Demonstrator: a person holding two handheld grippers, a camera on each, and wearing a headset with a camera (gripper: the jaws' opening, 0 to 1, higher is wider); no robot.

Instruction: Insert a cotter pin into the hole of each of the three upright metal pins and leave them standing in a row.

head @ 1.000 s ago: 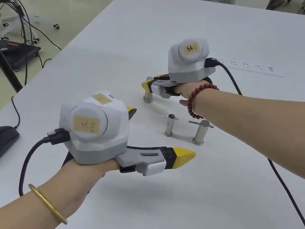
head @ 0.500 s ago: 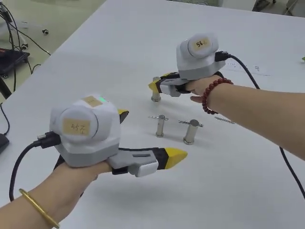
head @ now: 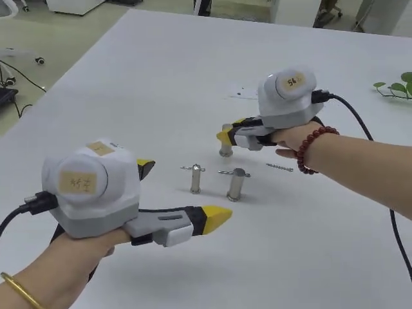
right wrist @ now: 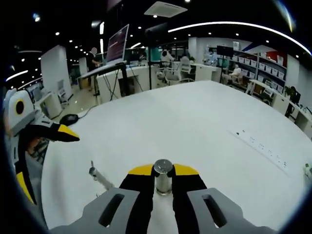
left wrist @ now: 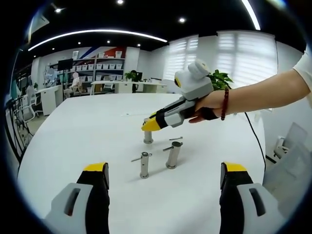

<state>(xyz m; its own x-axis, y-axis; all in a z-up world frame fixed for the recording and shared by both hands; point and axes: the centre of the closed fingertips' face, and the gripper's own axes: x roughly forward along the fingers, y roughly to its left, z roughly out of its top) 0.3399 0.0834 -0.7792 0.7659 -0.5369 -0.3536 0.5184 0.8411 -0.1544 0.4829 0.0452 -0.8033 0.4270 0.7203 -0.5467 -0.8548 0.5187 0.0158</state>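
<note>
Three upright metal pins stand on the white table (head: 161, 84). The near pin (head: 196, 178) and the middle pin (head: 236, 184) each carry a cotter pin through the top. My right gripper (head: 225, 136) is shut on the far pin (head: 226, 147), which rises between the jaws in the right gripper view (right wrist: 163, 176). A loose cotter pin (head: 279, 167) lies on the table under the right wrist. My left gripper (head: 182, 190) hovers open in front of the near pin, nothing between its jaws. In the left gripper view (left wrist: 165, 195) the pins stand ahead (left wrist: 144, 165) (left wrist: 172, 154).
A small white label (head: 241, 92) lies on the table behind the right gripper. Green plant leaves (head: 394, 87) reach in at the right edge. Black cables trail from both grippers. The floor with cables lies past the table's left edge.
The head camera has shifted, so everything sits lower and further right in the picture. The right gripper stays shut on the far pin. The left gripper stays open in front.
</note>
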